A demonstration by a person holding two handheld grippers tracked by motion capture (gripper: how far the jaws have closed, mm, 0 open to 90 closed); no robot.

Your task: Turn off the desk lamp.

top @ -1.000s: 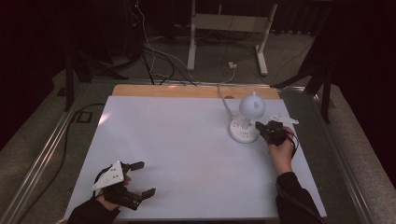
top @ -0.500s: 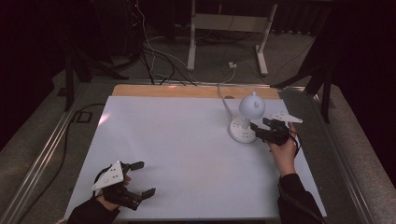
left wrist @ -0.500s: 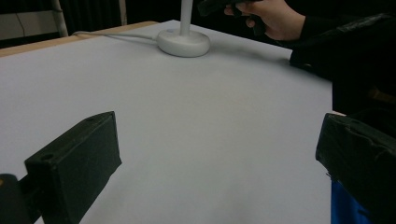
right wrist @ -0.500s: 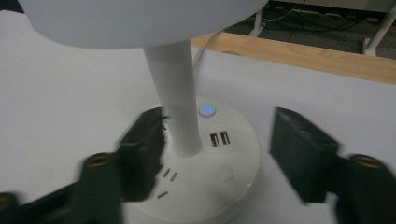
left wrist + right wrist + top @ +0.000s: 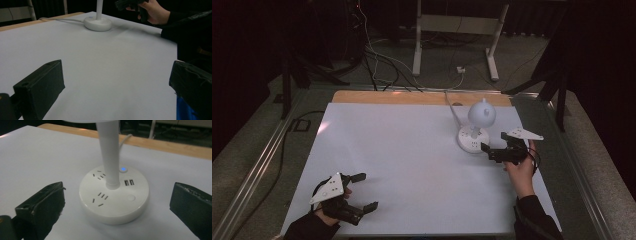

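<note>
A white desk lamp with a ball-shaped head (image 5: 482,114) stands on a round base (image 5: 472,137) at the far right of the white table (image 5: 402,150). In the right gripper view the base (image 5: 114,195) carries socket slots, two USB ports (image 5: 129,182) and a lit blue button (image 5: 122,169). My right gripper (image 5: 488,152) is open just right of the base, with the base (image 5: 120,200) lying ahead between its spread jaws and not touched. My left gripper (image 5: 366,191) rests open and empty at the near left corner, over bare table (image 5: 115,87).
The lamp's white cable (image 5: 451,107) runs back over a wooden strip (image 5: 412,97) at the far edge. Metal rails (image 5: 262,165) flank the table. Cables and a white stand (image 5: 452,30) lie on the floor beyond.
My right gripper has drawn back a little from the lamp base, toward the near right. The left gripper has stayed put.
</note>
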